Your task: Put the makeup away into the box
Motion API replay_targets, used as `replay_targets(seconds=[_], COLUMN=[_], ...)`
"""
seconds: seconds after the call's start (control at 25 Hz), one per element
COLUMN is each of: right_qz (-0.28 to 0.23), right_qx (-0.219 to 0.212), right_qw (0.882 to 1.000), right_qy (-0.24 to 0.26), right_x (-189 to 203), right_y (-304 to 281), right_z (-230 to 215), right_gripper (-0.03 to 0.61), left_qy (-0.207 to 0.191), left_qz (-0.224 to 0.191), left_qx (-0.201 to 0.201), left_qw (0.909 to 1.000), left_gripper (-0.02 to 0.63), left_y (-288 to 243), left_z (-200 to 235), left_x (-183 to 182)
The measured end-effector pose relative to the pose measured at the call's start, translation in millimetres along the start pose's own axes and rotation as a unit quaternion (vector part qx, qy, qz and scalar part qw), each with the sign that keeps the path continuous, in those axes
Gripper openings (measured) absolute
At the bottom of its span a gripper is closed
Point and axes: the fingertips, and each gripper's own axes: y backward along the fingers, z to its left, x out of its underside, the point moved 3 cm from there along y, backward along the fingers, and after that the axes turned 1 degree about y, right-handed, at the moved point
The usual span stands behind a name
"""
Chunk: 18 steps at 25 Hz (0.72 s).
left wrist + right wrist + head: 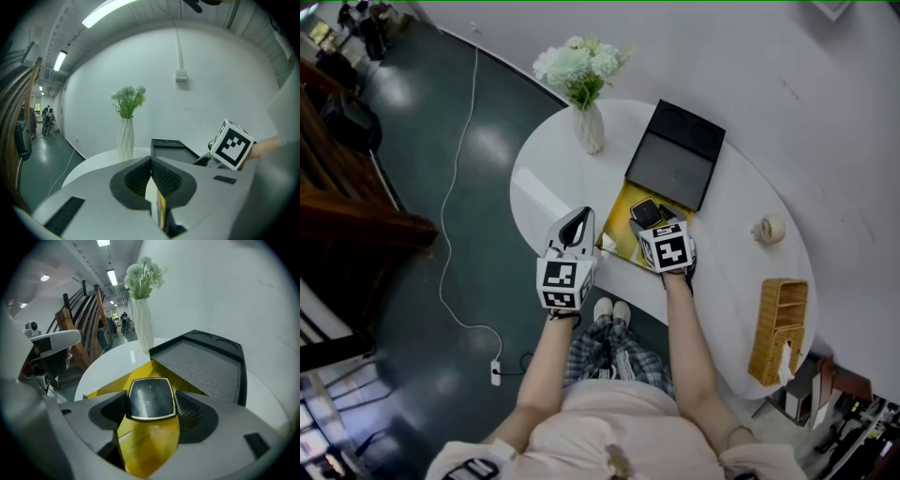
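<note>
Two grippers, both closed on something, sit nearest you at the near edge of the white table (731,272). Your left gripper (579,217) has its jaws brought together on a thin white-and-yellow edge. I take that to be the left wall of the yellow box (622,214), so it reads as a steadying hold. Just to its right, your right gripper (652,223) is clamped on the black compact (151,398) with the gold rim. The pads press its left and right sides, and its flat lid faces back toward you.

What the next move turns on is that the compact is over the box's open yellow interior, not beside it. Your right gripper also slants down into the box. The floor of the box lies below and slightly ahead of the jaws, so I judge the remaining travel to be downward rather than across. Whether the compact already touches the floor cannot be told. Keep it level so it clears the near wall.

Against the box's far side lies the black lid (673,159), grey lining up; stop short of it. Farther off to the left stands the white vase of flowers (589,127), well apart from both hands.
</note>
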Motion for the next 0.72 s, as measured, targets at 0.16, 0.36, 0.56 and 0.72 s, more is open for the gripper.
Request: replay_targets(seconds=[0.16, 0.36, 0.56, 0.72], right_qz=[0.034, 0.067, 0.07, 0.055], right_qx=[-0.004, -0.002, 0.001, -0.005], right_qw=[0.999, 0.998, 0.997, 0.997], right_qy=[0.004, 0.023, 0.04, 0.046], right_x=[5, 10, 12, 5], right_y=[-14, -23, -20, -14], right_z=[-1, 0, 1, 7], right_gripper=[0.334, 0.334, 0.399, 0.497], left_qy=[0.002, 0.002, 0.003, 0.004], left_qz=[0.004, 0.007, 0.007, 0.006], left_qx=[-0.003, -0.004, -0.011, -0.013], left_qw=[1.0, 1.0, 0.9999, 0.9999], left_gripper=[0.026, 0.026, 0.026, 0.026], left_y=[-3, -4, -2, 0], left_z=[3, 3, 6, 5], left_x=[3, 4, 3, 3])
